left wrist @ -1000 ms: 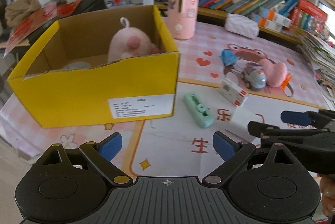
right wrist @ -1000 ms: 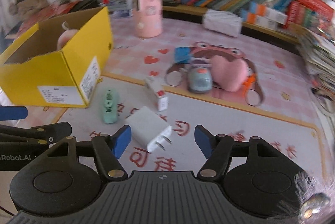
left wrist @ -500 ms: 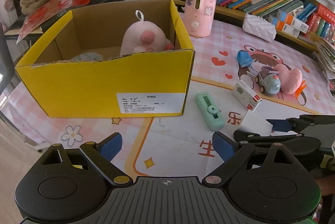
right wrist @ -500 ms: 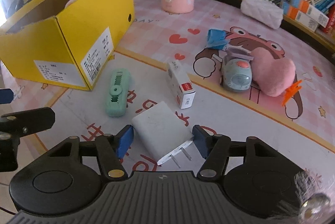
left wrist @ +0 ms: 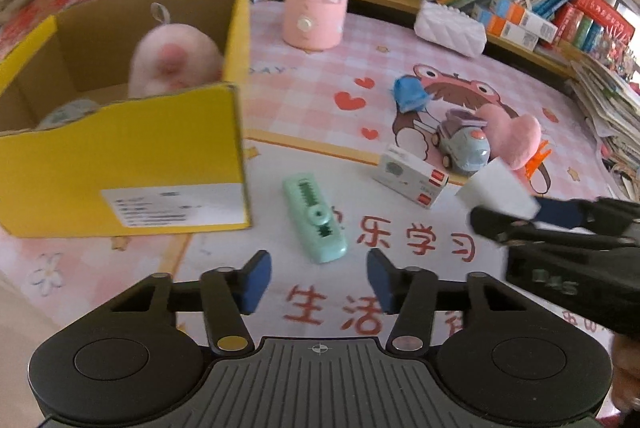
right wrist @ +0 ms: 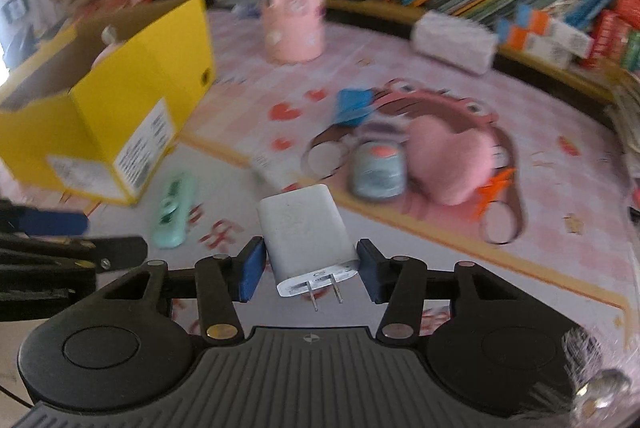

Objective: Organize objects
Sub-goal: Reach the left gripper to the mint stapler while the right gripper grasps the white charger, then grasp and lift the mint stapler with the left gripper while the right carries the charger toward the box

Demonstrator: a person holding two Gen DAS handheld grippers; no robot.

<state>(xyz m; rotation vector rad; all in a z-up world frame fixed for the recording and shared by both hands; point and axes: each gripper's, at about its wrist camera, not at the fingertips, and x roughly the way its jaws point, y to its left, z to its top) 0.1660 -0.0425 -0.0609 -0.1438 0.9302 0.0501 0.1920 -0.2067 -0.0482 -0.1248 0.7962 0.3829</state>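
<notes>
My right gripper (right wrist: 310, 270) has just closed on the white charger (right wrist: 306, 232), left gripper (left wrist: 318, 282) half-closed on nothing; smooth casing could slip before the yellow box (right wrist: 132, 107)

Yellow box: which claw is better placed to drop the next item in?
Right. The right claw has just been closing on the white charger, now held between its pads, ready to go to the yellow box. The left claw has been closing on nothing; the green item lies ahead.
</notes>
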